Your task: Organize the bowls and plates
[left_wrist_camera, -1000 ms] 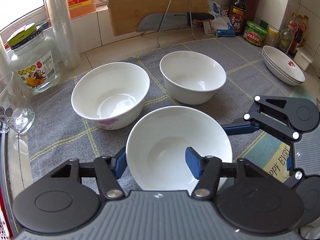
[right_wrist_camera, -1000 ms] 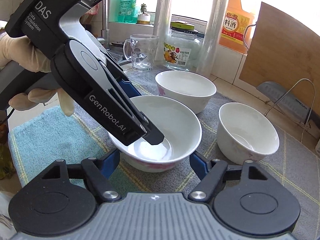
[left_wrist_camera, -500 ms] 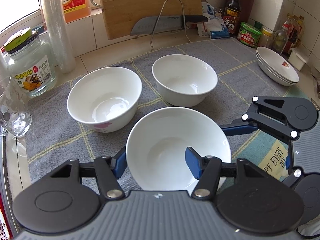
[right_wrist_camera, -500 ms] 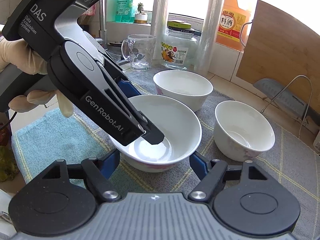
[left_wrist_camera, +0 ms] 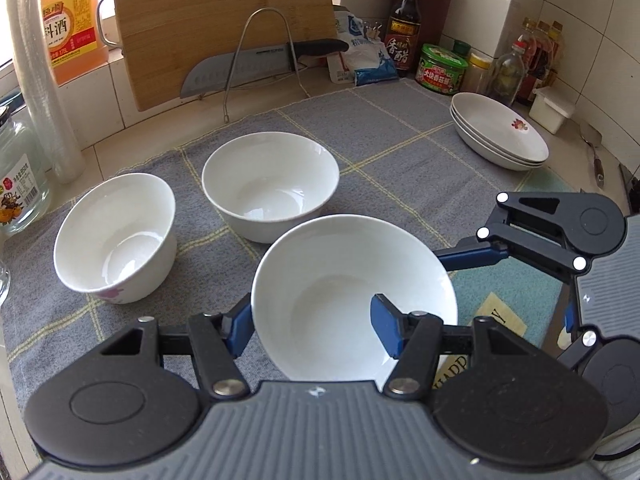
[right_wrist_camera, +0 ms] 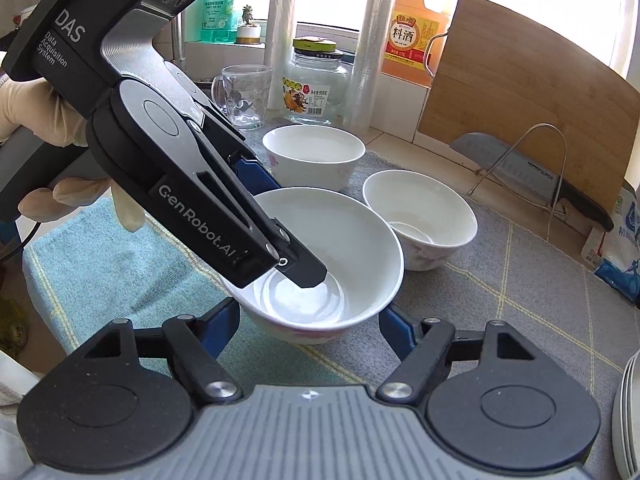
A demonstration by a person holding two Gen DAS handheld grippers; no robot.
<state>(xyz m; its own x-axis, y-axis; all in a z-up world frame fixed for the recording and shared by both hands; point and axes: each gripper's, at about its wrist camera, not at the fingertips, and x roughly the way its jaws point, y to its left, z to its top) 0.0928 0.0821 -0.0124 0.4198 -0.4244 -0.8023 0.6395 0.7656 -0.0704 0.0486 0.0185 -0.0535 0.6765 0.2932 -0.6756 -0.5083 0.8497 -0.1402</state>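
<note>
The left hand-held gripper (left_wrist_camera: 312,322) is clamped on the near wall of the front bowl (left_wrist_camera: 354,296): one blue finger sits inside the bowl, the other presses on the outside. From the right wrist camera that bowl (right_wrist_camera: 340,256) hangs a little above the grey cloth (right_wrist_camera: 520,292), tipped slightly, with the left tool's dark finger reaching down into it.

The right hand-held gripper (right_wrist_camera: 310,320) is spread wide, its blue fingers standing either side of the bowl's base, seemingly clear of it. In the left wrist view it (left_wrist_camera: 472,258) comes in from the right, one blue finger just beside the rim.

Two more white bowls stand upright on the cloth beyond: one at the left (left_wrist_camera: 116,238) with a pink flower on its side, one in the middle (left_wrist_camera: 270,186), near each other but apart. A stack of shallow plates (left_wrist_camera: 500,136) rests at the far right of the cloth. At the back of the worktop, a cutting board (left_wrist_camera: 224,20) leans on the tiled wall, with a knife (left_wrist_camera: 256,64) on a wire rack in front of it.
</note>
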